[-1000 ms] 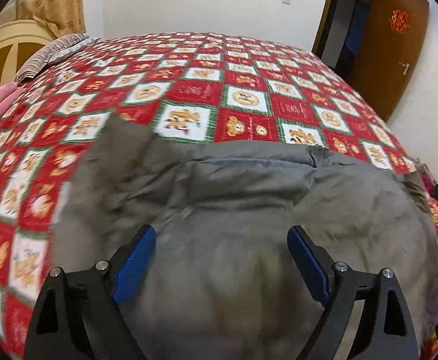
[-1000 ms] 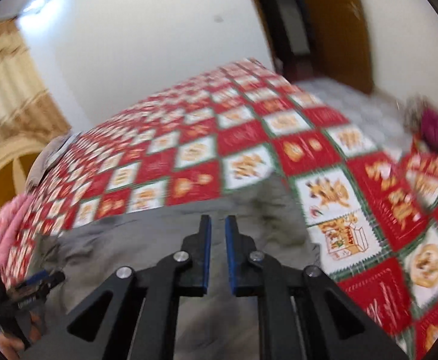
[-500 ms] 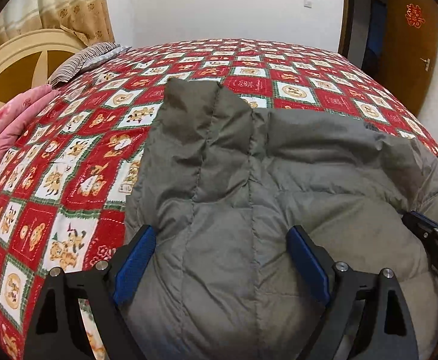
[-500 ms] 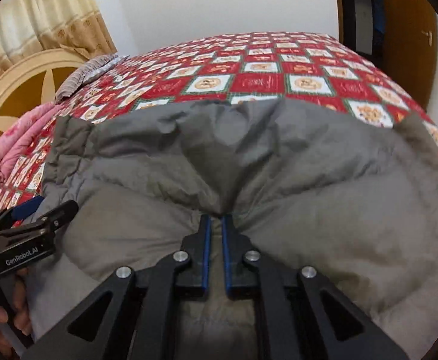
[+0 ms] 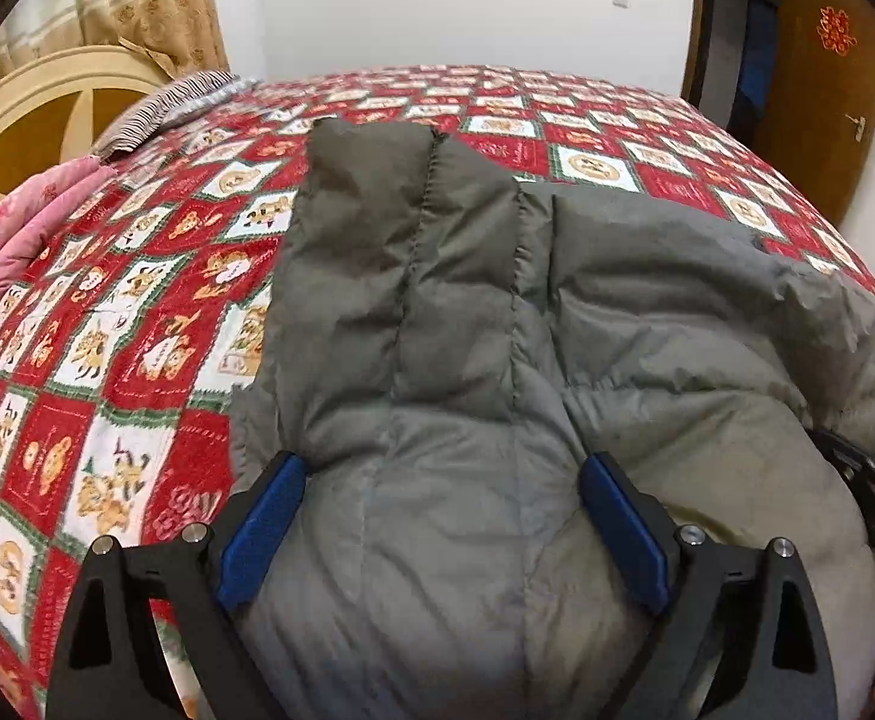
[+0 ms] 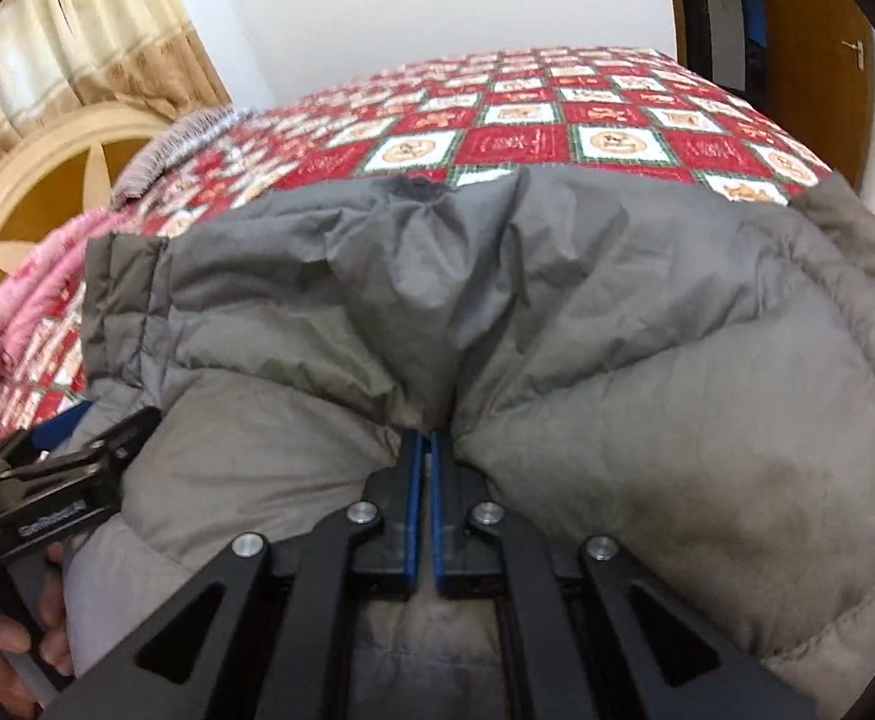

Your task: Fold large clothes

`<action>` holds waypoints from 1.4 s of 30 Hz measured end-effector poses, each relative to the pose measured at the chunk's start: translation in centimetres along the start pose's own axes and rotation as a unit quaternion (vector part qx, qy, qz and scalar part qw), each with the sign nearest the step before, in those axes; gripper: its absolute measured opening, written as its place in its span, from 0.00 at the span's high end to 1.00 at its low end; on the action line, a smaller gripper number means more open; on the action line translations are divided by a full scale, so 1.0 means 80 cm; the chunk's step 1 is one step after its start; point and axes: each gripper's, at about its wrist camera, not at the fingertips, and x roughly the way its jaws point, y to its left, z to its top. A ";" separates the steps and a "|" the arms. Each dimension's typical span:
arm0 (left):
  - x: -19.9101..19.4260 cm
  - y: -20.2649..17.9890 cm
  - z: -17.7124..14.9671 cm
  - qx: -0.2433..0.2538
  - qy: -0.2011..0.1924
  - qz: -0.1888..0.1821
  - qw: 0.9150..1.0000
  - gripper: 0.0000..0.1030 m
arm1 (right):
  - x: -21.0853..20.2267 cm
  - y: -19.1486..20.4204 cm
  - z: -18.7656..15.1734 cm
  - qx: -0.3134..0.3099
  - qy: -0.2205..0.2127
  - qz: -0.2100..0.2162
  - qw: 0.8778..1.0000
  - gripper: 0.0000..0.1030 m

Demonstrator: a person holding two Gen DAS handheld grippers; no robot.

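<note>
left tongs (image 5: pixel 440 498): jaws wide apart | right tongs (image 6: pixel 424 450): jaws pinched together

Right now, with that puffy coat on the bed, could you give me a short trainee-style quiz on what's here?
1. True or false: the right claw pinches a fold of the grey down jacket.
2. How do the left claw's jaws stand?
A wide apart
B shut
3. What lies under the jacket?

Key:
1 true
2 A
3 a red patchwork bedspread
</note>
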 end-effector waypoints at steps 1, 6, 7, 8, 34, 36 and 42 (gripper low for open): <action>-0.013 0.006 -0.002 -0.006 0.000 -0.014 1.000 0.09 | -0.011 0.003 0.001 0.003 0.001 -0.004 1.000 0.88; -0.102 0.054 -0.039 -0.052 -0.050 -0.056 0.996 0.09 | -0.084 0.043 -0.031 -0.037 -0.042 0.032 0.998 0.84; -0.118 0.065 -0.054 -0.060 -0.058 -0.053 0.995 0.09 | -0.090 0.051 -0.044 -0.044 -0.042 0.034 0.998 0.84; -0.126 0.071 -0.063 -0.064 -0.060 -0.053 0.995 0.09 | -0.092 0.056 -0.055 -0.044 -0.039 0.036 0.998 0.84; -0.115 0.063 -0.149 -0.272 -0.076 -0.220 0.934 0.09 | -0.112 0.044 -0.097 0.000 -0.058 0.037 0.998 0.82; -0.119 0.067 -0.150 -0.279 -0.090 -0.222 0.930 0.09 | -0.122 0.043 -0.077 0.003 -0.079 0.032 0.996 0.82; -0.096 0.074 -0.145 -0.316 -0.094 -0.203 0.922 0.09 | -0.067 0.038 -0.044 0.020 -0.056 0.011 0.998 0.82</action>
